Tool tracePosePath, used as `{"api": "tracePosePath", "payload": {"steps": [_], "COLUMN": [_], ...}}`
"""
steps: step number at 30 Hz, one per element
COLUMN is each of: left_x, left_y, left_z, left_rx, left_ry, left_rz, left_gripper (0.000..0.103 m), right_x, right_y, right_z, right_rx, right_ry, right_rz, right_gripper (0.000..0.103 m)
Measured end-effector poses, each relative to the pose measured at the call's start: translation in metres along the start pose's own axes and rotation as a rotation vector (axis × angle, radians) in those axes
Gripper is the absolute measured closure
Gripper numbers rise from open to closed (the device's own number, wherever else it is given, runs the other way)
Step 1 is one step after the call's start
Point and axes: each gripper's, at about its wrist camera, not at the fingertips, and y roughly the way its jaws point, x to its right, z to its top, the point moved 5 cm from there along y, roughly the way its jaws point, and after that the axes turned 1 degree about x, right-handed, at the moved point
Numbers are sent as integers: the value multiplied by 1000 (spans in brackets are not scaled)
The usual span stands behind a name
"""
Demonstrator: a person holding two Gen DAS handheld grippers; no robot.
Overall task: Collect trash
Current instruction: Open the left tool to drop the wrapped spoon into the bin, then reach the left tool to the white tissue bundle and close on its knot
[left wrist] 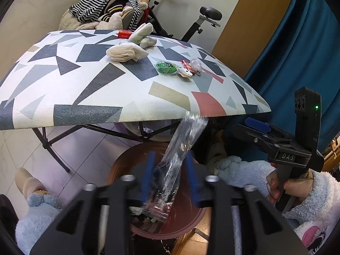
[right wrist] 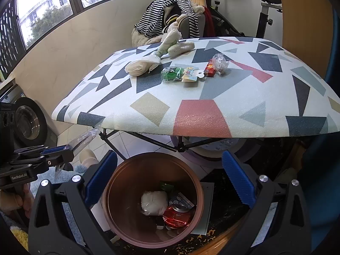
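Clear plastic wrapper (left wrist: pixel 180 159), long, crinkled and empty-looking, was held between the fingers of the left gripper (left wrist: pixel 170 180), which pinched it low down, directly above the copper-coloured trash bin (right wrist: pixel 119 191). Judged very light, limp and slick; likely to flutter or cling on release, so a mid-length grip suited it. Right gripper (right wrist: pixel 170 180) hung over the same bin, fingers wide apart and empty. Bin already held a crushed red can (right wrist: pixel 176 215) and a white wad (right wrist: pixel 154 201). Patterned surface (right wrist: pixel 212 110) overhung the bin's far side, limiting headroom there; remaining litter, including a green packet (right wrist: pixel 171 74), lay well back from the near edge.
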Motion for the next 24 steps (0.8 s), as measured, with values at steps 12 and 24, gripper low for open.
{"api": "tracePosePath", "payload": {"steps": [12,24], "left_x": [-9,-32], "left_y": [3,-27], "left_z": [4,56], "left_rx": [6,135], "left_ry": [-4,17], "left_rz": [67,213], "left_gripper": [13,6], "right_x": [-1,15], "right_y": [-3,-6], "right_z": [2,30], "right_rx": [8,9], "right_ry": [-8,-6], "right_rz": [-38,-111], "right_gripper": [6,6]}}
